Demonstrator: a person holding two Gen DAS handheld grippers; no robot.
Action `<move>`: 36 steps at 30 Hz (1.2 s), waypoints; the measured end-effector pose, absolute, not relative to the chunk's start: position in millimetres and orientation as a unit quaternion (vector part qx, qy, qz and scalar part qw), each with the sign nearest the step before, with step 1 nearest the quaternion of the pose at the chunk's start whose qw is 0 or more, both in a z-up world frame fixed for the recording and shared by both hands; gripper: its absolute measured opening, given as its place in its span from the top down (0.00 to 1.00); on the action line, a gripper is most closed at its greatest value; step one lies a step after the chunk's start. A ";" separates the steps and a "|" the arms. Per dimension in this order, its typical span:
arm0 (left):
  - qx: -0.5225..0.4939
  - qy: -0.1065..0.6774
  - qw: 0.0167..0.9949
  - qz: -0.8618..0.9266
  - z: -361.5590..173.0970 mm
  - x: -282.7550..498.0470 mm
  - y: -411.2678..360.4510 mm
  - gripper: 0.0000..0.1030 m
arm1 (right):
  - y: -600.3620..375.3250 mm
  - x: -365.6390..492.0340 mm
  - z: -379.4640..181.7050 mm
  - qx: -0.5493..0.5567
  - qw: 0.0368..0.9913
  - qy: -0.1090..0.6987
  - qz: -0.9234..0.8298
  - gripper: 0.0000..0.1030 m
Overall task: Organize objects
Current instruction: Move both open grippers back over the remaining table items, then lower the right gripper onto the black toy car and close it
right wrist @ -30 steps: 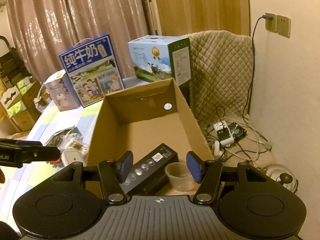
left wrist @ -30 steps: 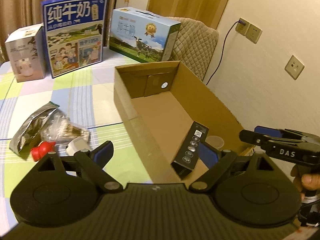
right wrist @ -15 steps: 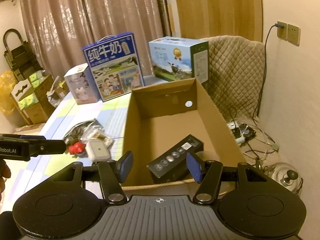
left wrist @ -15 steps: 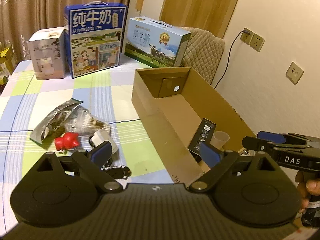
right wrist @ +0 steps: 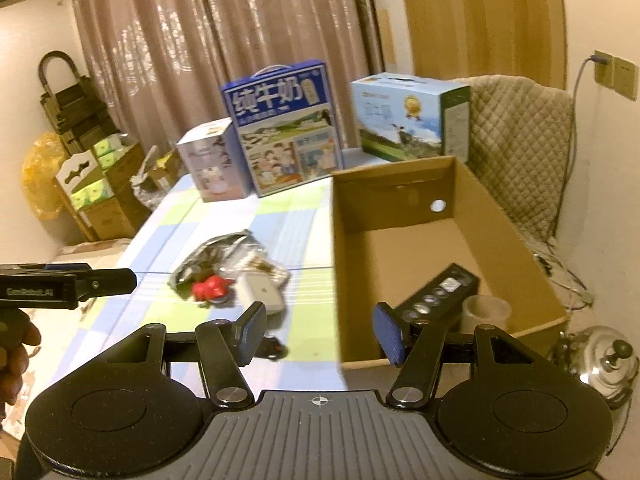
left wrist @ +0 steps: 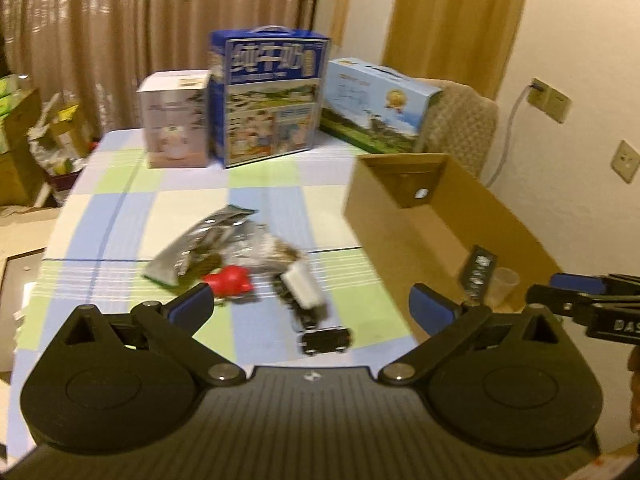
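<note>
An open cardboard box (left wrist: 452, 216) (right wrist: 420, 248) stands on the checked table, holding a long black box (right wrist: 436, 300) (left wrist: 478, 268) and a clear plastic cup (right wrist: 486, 312) (left wrist: 502, 282). Left of it lies a loose pile: a silver foil bag (left wrist: 200, 240) (right wrist: 212, 252), a red toy (left wrist: 230, 282) (right wrist: 210, 286), a white device (left wrist: 302, 286) (right wrist: 260, 294) and a small black item (left wrist: 326, 340). My left gripper (left wrist: 312, 306) is open and empty above the table's near edge. My right gripper (right wrist: 320, 330) is open and empty, short of the box's near wall.
At the table's far edge stand a white carton (left wrist: 176, 120), a blue milk carton (left wrist: 268, 96) and a light-blue milk carton (left wrist: 376, 108). A quilted chair (right wrist: 516, 132) is behind the box. A metal kettle (right wrist: 600, 356) and cables lie on the floor at right.
Both grippers have pulled back and up from the box, staying open and empty. The left view has swung leftward, so the pile now lies ahead of it.
</note>
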State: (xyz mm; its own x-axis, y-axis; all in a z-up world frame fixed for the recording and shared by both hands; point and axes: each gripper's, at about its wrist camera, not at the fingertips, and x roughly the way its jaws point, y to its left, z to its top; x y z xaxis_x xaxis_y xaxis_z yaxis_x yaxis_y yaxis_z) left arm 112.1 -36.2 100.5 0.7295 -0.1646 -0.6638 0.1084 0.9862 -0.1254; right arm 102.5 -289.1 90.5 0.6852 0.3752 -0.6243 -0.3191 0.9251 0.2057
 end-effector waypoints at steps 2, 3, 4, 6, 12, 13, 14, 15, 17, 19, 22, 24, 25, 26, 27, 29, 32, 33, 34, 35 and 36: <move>-0.040 0.361 0.930 -0.061 97.1 110.1 -23.9 0.01 | -280.0 100.9 87.6 0.041 0.916 0.348 0.197 0.45; -0.041 0.362 0.930 -0.055 94.8 109.4 -17.4 0.01 | -275.6 99.8 85.8 0.041 0.915 0.348 0.200 0.45; -0.042 0.362 0.930 -0.049 92.6 108.7 -12.0 0.01 | -270.7 99.2 83.3 0.041 0.914 0.349 0.204 0.45; -0.044 0.364 0.929 -0.037 87.8 107.3 -1.2 0.01 | -262.0 97.3 77.6 0.042 0.912 0.350 0.210 0.45; -0.049 0.373 0.927 -0.015 70.4 107.6 22.6 0.01 | -236.6 95.7 57.1 0.034 0.908 0.356 0.217 0.45; -0.049 0.374 0.926 -0.012 67.6 108.2 25.1 0.01 | -232.8 96.1 53.5 0.032 0.908 0.357 0.217 0.45; -0.050 0.376 0.925 -0.010 63.8 109.4 27.6 0.01 | -229.6 95.9 49.6 0.031 0.908 0.358 0.217 0.45; -0.050 0.378 0.925 -0.009 60.3 110.7 29.7 0.01 | -225.9 96.4 45.5 0.029 0.907 0.359 0.219 0.45; -0.051 0.383 0.922 -0.006 51.9 114.0 33.7 0.01 | -219.7 97.7 37.0 0.029 0.905 0.363 0.221 0.45; -0.052 0.388 0.920 -0.005 44.3 116.9 36.6 0.01 | -212.4 101.5 27.9 0.028 0.903 0.367 0.219 0.45; -0.056 0.397 0.916 0.000 31.8 124.0 40.9 0.01 | -204.5 108.3 14.7 0.030 0.901 0.374 0.217 0.45; -0.066 0.402 0.913 -0.001 22.6 129.9 44.7 0.01 | -199.3 113.2 4.4 0.031 0.901 0.377 0.214 0.42; -0.070 0.403 0.912 -0.001 17.8 133.0 46.5 0.01 | -196.0 116.4 -2.1 0.029 0.900 0.380 0.212 0.40; -0.071 0.405 0.912 0.001 13.6 135.8 47.4 0.01 | -193.6 118.4 -6.6 0.029 0.899 0.382 0.211 0.38; -0.070 0.407 0.911 0.002 9.6 139.1 48.3 0.01 | -190.9 121.0 -12.3 0.028 0.899 0.385 0.209 0.36; -0.072 0.409 0.910 0.001 0.2 145.9 49.9 0.01 | -185.1 127.2 -24.5 0.025 0.896 0.392 0.206 0.33; -0.079 0.413 0.907 0.000 -13.0 157.1 53.4 0.01 | -177.5 136.4 -39.1 0.017 0.896 0.395 0.200 0.31; -0.079 0.414 0.907 0.001 -16.5 160.5 54.0 0.01 | -175.3 139.8 -43.7 0.016 0.897 0.396 0.198 0.31; -0.078 0.414 0.907 0.002 -20.0 164.7 54.1 0.01 | -173.6 143.8 -49.0 0.015 0.897 0.396 0.195 0.30; -0.076 0.414 0.907 0.002 -24.6 168.9 54.7 0.01 | -172.3 146.3 -53.1 0.014 0.898 0.396 0.193 0.30; -0.075 0.415 0.907 0.003 -28.5 172.4 55.5 0.01 | -170.5 149.7 -58.0 0.013 0.898 0.396 0.191 0.29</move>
